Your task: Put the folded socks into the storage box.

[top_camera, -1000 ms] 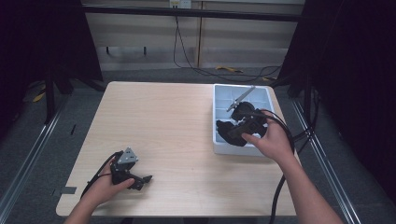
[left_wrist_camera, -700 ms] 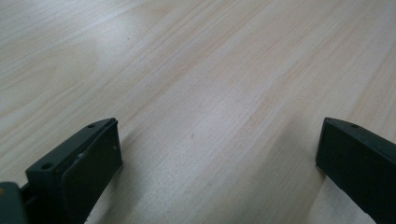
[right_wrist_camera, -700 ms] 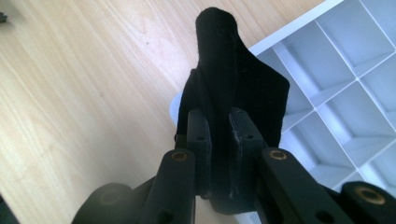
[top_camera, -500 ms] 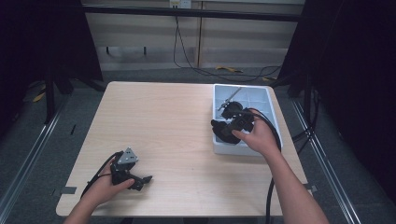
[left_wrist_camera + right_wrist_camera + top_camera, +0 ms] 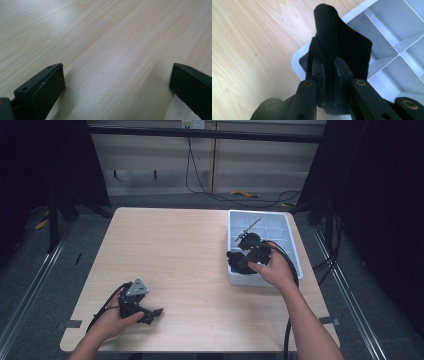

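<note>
My right gripper (image 5: 241, 259) is shut on a piece of black cloth (image 5: 342, 42), which sticks up from between the jaws. It hangs over the near left corner of a white compartment tray (image 5: 289, 231), whose corner and dividers (image 5: 398, 53) appear in the right gripper view. The black cloth (image 5: 234, 262) hides that corner in the high view. My left gripper (image 5: 151, 314) rests low on the wooden table (image 5: 180, 250) near its front left. Its jaws stand wide apart over bare wood (image 5: 112, 50), and the gripper (image 5: 117, 75) holds nothing.
A thin grey metal rod (image 5: 249, 228) lies in a far left compartment of the tray. The tray stands at the table's right side, close to the right edge. Cables trail from both grippers toward the person.
My right gripper has shifted left and toward the person, from over the tray's middle to its near left corner, with the black cloth in it. The left gripper has stayed still.
</note>
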Motion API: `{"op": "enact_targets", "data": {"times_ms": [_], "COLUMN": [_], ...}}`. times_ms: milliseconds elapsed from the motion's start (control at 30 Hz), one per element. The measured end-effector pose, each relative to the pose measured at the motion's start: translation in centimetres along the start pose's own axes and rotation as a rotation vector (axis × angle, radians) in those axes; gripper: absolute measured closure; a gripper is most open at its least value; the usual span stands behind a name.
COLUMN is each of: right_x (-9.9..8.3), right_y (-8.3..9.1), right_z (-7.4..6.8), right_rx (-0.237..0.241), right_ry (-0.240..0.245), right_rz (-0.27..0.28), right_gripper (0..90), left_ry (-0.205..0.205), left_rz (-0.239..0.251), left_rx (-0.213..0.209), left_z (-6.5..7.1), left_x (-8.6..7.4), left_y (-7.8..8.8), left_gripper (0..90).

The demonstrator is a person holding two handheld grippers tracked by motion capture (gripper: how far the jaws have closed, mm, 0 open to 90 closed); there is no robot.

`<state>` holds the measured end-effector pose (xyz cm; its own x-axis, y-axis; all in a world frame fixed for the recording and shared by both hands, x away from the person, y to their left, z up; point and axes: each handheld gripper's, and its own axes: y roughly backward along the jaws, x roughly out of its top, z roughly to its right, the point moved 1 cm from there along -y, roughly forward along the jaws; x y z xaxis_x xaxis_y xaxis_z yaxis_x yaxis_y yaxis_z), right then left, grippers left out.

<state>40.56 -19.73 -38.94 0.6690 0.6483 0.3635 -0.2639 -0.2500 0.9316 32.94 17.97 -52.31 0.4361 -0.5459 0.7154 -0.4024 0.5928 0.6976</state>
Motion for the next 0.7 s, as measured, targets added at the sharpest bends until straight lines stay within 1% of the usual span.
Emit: {"op": "enact_targets", "data": {"times_ms": [133,200,300,333,367,433,467,500,533,567,600,633,700], "right_x": [-0.2,-0.3,-0.3,-0.3,-0.4,-0.4,-0.4,-0.4,-0.4,-0.3,-0.3,-0.2,-0.2], "right_y": [-0.4,-0.4,-0.6,-0.7,-1.0,-1.1,-1.5,-1.5,-1.7,-1.7,-1.6,-1.4,-1.0], "right_z": [0.2,0.3,0.3,0.3,0.4,0.4,0.4,0.3,0.3,0.3,0.2,0.3,0.3], "right_rx": [0.009,0.012,0.009,0.01,0.004,0.001,-0.002,-0.002,-0.004,-0.006,-0.005,-0.002,0.003], "right_ry": [-0.012,-0.011,-0.015,-0.015,-0.011,-0.007,0.003,-0.006,-0.003,0.007,-0.003,0.001,-0.013], "right_rz": [0.002,0.006,0.004,0.001,-0.015,-0.02,-0.031,-0.037,-0.041,-0.04,-0.042,-0.037,-0.038], "right_gripper": [80.6,80.5,80.5,80.5,80.5,80.5,80.4,80.3,79.9,79.2,78.1,75.9,71.9], "left_ry": [-0.001,-0.001,-0.001,0.0,0.0,-0.001,-0.002,-0.002,-0.002,-0.001,-0.001,-0.001,-0.002], "left_rz": [-0.001,0.0,0.001,0.0,0.001,0.001,0.001,0.0,0.0,0.0,0.0,0.0,0.0], "left_rx": [0.0,0.0,0.0,0.0,0.0,0.0,0.0,-0.001,-0.001,-0.001,-0.001,0.0,-0.001], "left_z": [0.0,0.0,0.0,0.0,0.0,0.0,0.0,0.0,0.0,0.0,0.0,0.0,0.0], "left_x": [0.0,0.0,0.0,0.0,0.0,0.0,0.0,0.0,0.0,0.0,0.0,0.0,0.0], "left_y": [0.0,0.0,0.0,0.0,0.0,0.0,0.0,0.0,0.0,0.0,0.0,0.0,0.0], "left_gripper": [0.0,0.0,0.0,0.0,0.0,0.0,0.0,0.0,0.0,0.0,0.0,0.0,0.0]}}
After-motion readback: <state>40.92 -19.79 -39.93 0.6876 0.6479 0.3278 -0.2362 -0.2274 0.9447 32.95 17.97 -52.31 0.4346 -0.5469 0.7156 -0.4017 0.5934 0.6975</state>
